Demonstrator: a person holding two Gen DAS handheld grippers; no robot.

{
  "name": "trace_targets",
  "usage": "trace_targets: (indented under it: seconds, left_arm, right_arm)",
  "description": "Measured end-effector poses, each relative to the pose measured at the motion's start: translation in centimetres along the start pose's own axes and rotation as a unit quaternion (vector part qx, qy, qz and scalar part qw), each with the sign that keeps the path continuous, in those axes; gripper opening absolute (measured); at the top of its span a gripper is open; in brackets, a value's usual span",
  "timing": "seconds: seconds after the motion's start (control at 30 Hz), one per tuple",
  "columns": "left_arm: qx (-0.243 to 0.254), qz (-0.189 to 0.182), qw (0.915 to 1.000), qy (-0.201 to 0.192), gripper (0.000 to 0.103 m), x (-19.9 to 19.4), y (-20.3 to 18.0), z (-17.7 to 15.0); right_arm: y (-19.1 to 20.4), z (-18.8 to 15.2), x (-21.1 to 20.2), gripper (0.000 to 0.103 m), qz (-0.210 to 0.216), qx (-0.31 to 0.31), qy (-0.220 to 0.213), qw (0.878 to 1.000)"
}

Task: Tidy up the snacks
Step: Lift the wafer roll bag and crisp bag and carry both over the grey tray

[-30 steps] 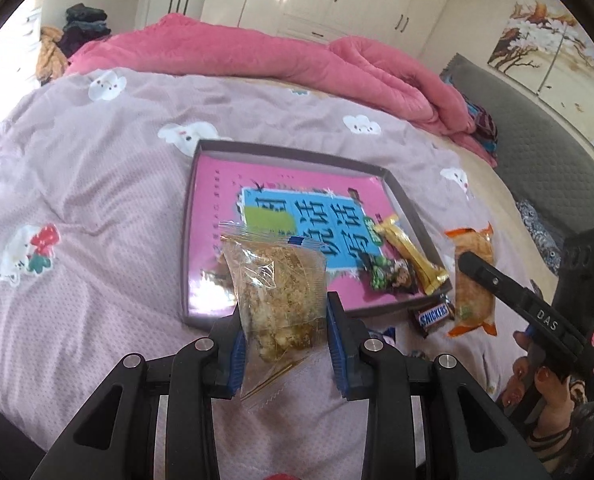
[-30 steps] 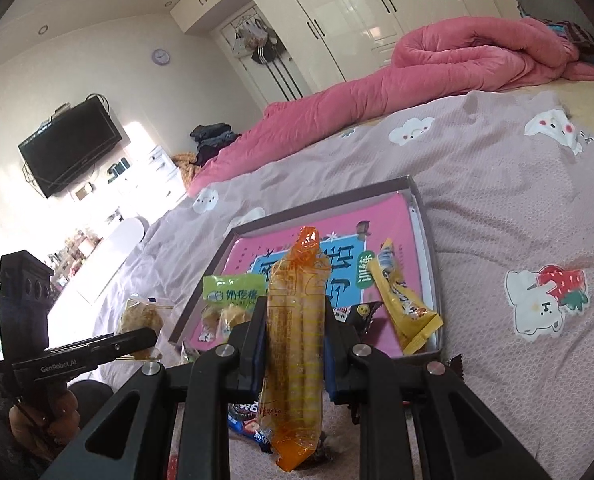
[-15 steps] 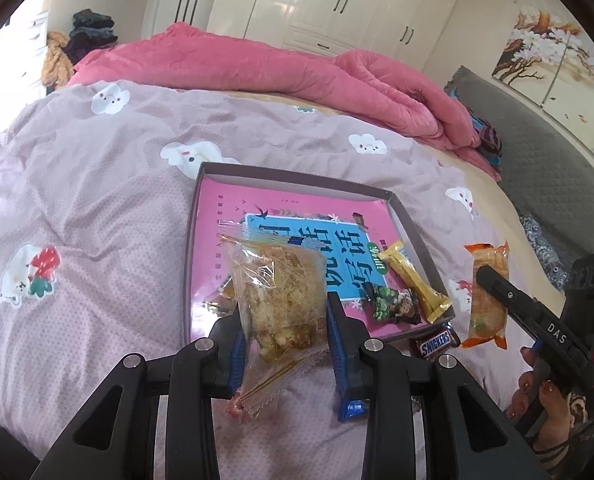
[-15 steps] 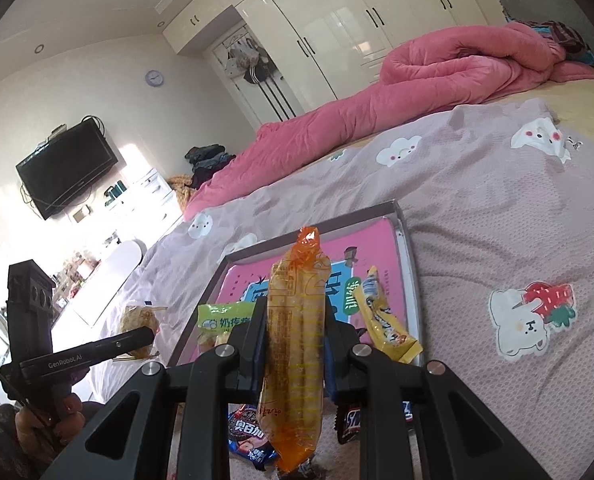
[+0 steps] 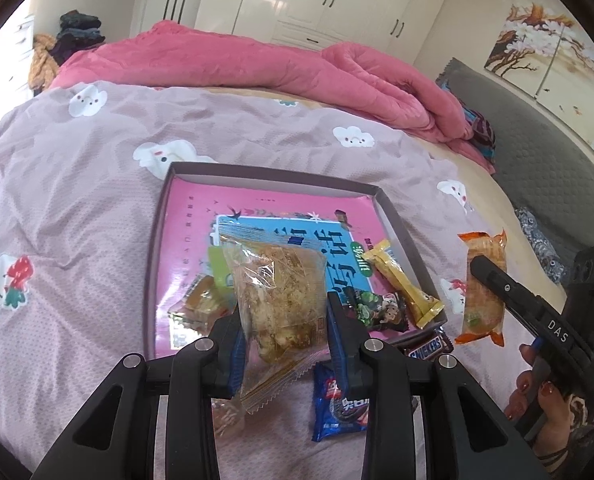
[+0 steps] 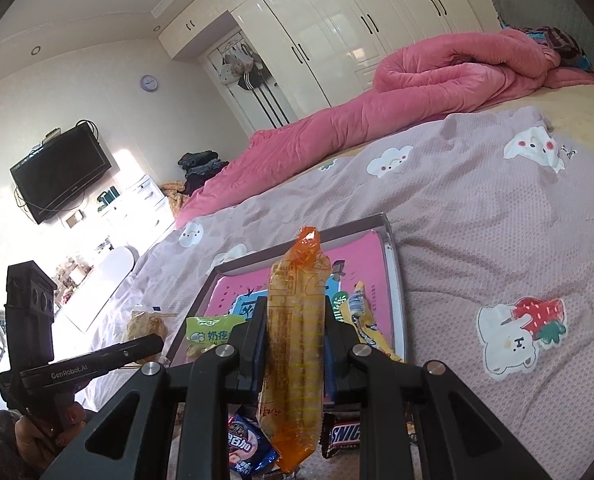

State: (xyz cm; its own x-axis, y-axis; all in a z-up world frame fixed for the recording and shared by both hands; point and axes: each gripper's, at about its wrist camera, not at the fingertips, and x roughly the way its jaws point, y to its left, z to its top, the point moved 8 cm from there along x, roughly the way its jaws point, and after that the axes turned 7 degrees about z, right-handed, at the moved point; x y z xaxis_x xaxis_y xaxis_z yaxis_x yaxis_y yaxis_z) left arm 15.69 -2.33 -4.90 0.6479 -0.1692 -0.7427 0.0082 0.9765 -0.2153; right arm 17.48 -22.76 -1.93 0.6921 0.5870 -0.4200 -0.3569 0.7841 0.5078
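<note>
My left gripper is shut on a clear bag of brown crumbly snack, held above the near edge of the pink box lid. My right gripper is shut on a long orange packet of yellow sticks, held upright above the lid's near corner; the packet also shows in the left wrist view. In the lid lie a yellow packet, a green-and-black candy pack, a green packet and a small brown packet.
A Snickers bar and a blue cookie pack lie on the lilac bedspread just before the lid. A pink duvet is heaped at the far side. A grey headboard stands at the right.
Both grippers have risen, still holding their packets. The snacks lying before the lid have come into view under them.
</note>
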Motion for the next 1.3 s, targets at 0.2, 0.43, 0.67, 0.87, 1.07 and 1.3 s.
trace_targets:
  seconds: [0.2,0.43,0.67,0.87,1.07,1.3]
  left_arm:
    - [0.007,-0.002,0.9999,0.008,0.035,1.1,-1.0,-0.1]
    - [0.018,0.002,0.9996,0.02,0.035,2.6,-1.8,-0.5]
    - [0.03,0.005,0.9991,0.028,0.035,3.8,-2.6,-0.8]
    - [0.04,0.004,0.9986,0.034,0.035,4.9,-3.4,-0.9]
    - [0.049,0.006,0.9979,0.041,0.035,5.9,-4.0,-1.2]
    - [0.053,0.008,0.9976,0.045,0.035,6.8,-4.2,-1.2]
  right_arm:
    - [-0.4,0.3,0.2,0.023,-0.006,-0.001,-0.001,1.0]
    - [-1.5,0.8,1.1,0.023,-0.019,0.001,0.001,1.0]
    - [-2.3,0.7,1.9,0.023,-0.024,0.005,0.009,1.0]
    - [-2.9,0.5,2.8,0.023,-0.03,0.003,0.023,0.999]
    - [-3.1,-0.1,3.7,0.023,-0.039,-0.005,0.038,0.999]
    - [-3.2,-1.0,4.8,0.023,-0.052,-0.02,0.062,0.997]
